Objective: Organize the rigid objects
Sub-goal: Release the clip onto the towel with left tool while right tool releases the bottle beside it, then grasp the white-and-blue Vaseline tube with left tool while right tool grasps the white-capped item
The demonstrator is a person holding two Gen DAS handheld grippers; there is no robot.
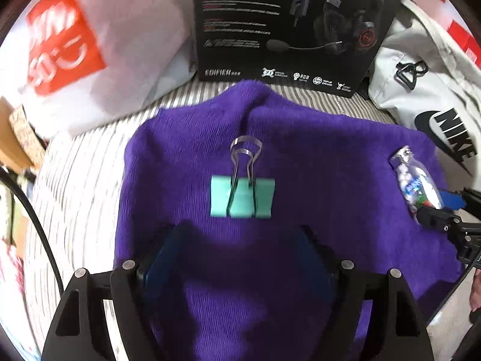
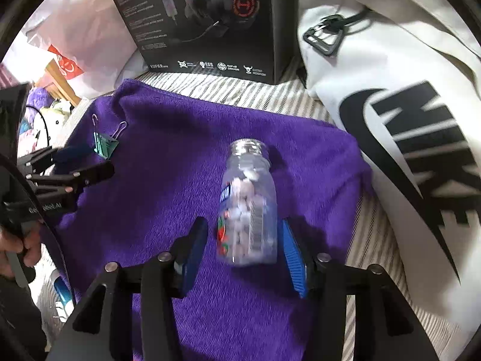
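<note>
- The left gripper (image 1: 240, 240) stands released over a purple towel (image 1: 315, 156), its blue pads in shadow; a green clip (image 1: 243, 197) lies blurred just beyond them, untouched.
- The right gripper (image 2: 245, 249) is released around a clear bottle (image 2: 248, 207) of white pellets lying near the towel's right edge, its pads apart from it; the label is unreadable.
- A black box (image 2: 210, 24), a white bag (image 2: 390, 150) and a plastic bag (image 1: 105, 45) are cut off at the frame's edge.

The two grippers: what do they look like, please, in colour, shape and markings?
Both are black angular linkage frames with silver round pins. The left gripper and the right gripper carry flat blue finger pads, ribbed on the inner face. The left one's body bears small white lettering, partly unreadable.
</note>
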